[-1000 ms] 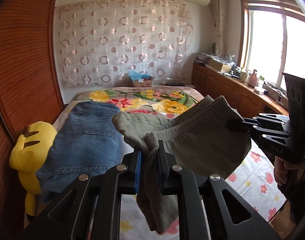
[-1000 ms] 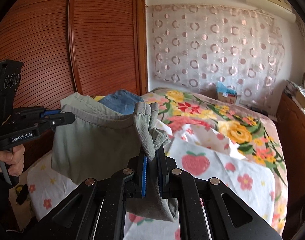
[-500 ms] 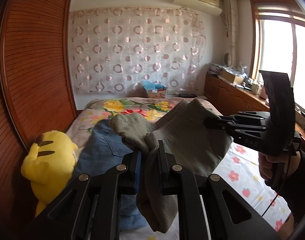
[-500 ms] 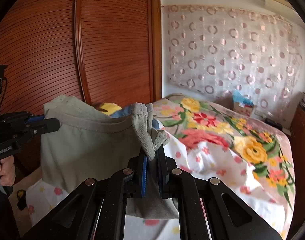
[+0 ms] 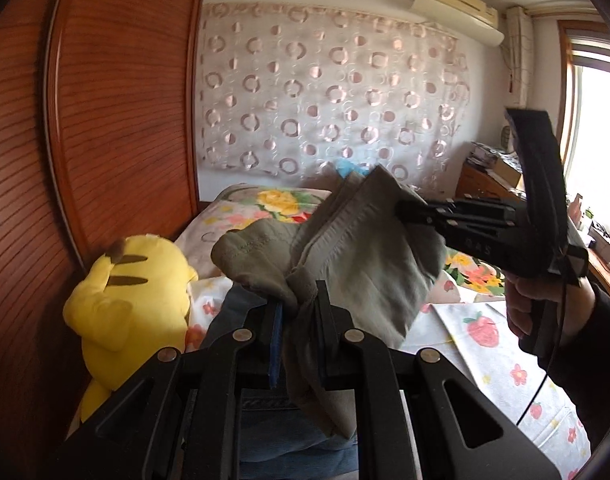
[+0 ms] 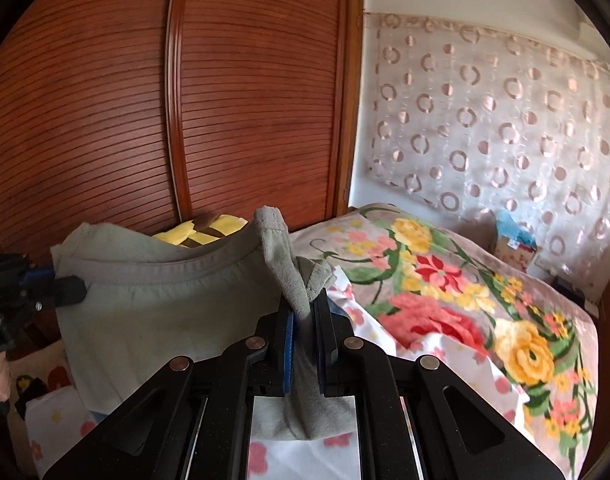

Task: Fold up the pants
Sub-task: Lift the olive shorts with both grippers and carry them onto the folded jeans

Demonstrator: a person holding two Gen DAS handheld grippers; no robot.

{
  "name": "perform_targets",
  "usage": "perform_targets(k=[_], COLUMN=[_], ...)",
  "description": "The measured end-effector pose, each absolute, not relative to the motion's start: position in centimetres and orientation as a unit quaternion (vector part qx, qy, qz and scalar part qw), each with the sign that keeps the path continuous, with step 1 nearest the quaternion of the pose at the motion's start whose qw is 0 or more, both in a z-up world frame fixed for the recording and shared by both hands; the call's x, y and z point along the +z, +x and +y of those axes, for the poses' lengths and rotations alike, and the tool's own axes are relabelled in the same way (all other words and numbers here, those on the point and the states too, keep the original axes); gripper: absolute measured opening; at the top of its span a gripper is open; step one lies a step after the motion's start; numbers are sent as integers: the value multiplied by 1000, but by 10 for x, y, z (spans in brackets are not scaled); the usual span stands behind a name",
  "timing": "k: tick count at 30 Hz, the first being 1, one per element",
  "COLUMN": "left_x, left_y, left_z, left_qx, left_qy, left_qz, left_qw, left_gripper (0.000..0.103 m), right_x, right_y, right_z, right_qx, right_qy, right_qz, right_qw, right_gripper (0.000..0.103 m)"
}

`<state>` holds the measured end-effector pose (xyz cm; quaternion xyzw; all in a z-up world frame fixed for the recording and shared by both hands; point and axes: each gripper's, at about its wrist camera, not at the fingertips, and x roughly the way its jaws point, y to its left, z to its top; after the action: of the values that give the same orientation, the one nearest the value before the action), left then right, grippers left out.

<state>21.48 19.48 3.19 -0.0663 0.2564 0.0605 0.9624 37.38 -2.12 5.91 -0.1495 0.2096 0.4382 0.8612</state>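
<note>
Grey-green pants (image 5: 365, 264) (image 6: 157, 300) hang folded in the air over the bed, stretched between both grippers. My left gripper (image 5: 299, 304) is shut on one bunched corner of the cloth, which droops below its fingers. My right gripper (image 6: 305, 312) is shut on the other corner. In the left wrist view the right gripper (image 5: 409, 208) comes in from the right, held by a hand in a dark sleeve. In the right wrist view the left gripper (image 6: 65, 288) pinches the cloth's far left edge. Blue jeans (image 5: 241, 304) lie on the bed beneath the hanging pants.
A yellow plush toy (image 5: 133, 300) sits at the bed's left side against a wooden slatted wardrobe (image 6: 145, 120). The bed carries a floral quilt (image 6: 445, 300) and a strawberry-print sheet (image 5: 485, 332). A circle-patterned curtain (image 5: 325, 108) hangs behind, with a cabinet under the window (image 5: 601, 152) at right.
Both grippers have swung left across the bed with the pants held between them. The wardrobe and plush toy now fill more of both views. The jeans have slid under the left gripper.
</note>
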Motion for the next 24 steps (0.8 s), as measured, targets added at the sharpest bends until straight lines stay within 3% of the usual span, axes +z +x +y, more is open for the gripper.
perform_targets(k=[14, 16, 19, 24], left_x=[-8, -8, -5, 4], left_y=[207, 207, 205, 205], left_z=[224, 224, 223, 220], left_qx=[104, 100, 98, 103], left_qy=[-91, -94, -94, -82], left_qz=[307, 315, 311, 304], left_qw=[942, 939, 941, 944], left_gripper=[16, 24, 47, 54], right_x=[36, 35, 40, 51], right_y=[411, 415, 420, 416], right_z=[57, 59, 54, 29], right_qx=[458, 460, 449, 452], right_qy=[-184, -184, -177, -141], right_qz=[245, 250, 252, 241], right_qw=[834, 832, 839, 847], right_gripper=[9, 12, 21, 30])
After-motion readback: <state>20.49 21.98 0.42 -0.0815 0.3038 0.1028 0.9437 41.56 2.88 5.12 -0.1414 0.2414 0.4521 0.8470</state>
